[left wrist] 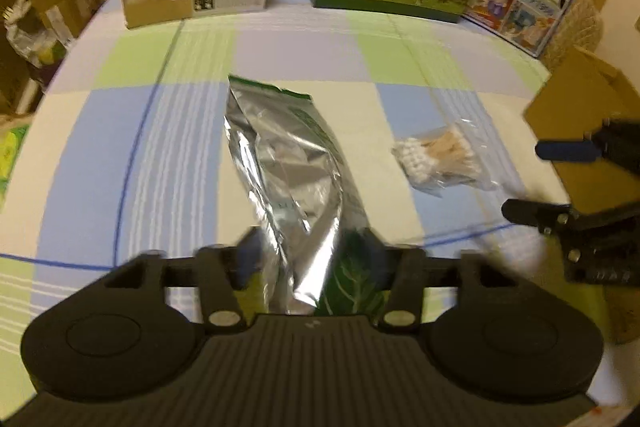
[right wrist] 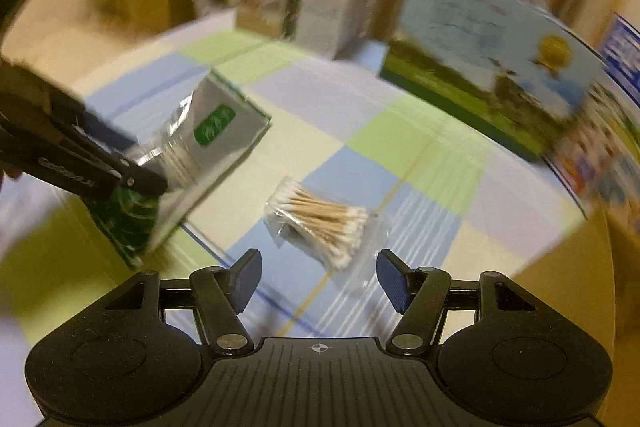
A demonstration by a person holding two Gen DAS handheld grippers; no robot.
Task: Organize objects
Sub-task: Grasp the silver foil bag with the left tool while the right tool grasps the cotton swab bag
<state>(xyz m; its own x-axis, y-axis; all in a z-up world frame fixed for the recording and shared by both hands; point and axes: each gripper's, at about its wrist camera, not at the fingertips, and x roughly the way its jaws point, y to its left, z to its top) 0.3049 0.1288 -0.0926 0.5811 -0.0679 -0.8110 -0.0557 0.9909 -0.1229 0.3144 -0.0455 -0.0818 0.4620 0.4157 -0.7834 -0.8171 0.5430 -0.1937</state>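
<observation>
— While the left gripper (left wrist: 308, 251) is clamping the near end of the foil pouch (left wrist: 280, 163), which arm is lying closer to the swabs (right wrist: 320, 219)?

— The right gripper (right wrist: 319, 277), clearly. In its own view the swab bag is sitting just ahead of the fingers, at about twelve o'clock, and its fingers are standing wide apart with nothing between them.

— And the bag's long axis?

— It is running from roughly ten o'clock to four o'clock across the opening, cotton tips at both ends, so the fingers are going to need a slight twist to close across the narrow waist, I'd judge.

— Where is the pouch sitting in all this?

— It is hanging off the cloth (left wrist: 192, 75), I think, though blur is making that hard to confirm. From the right wrist it is lying at ten o'clock, well apart from the swabs.

— So the left is staying out of it?

— Seen from the left wrist, the swabs are lying off at two o'clock, beyond the pouch's reach, so the right is looking like the better-placed arm.
</observation>
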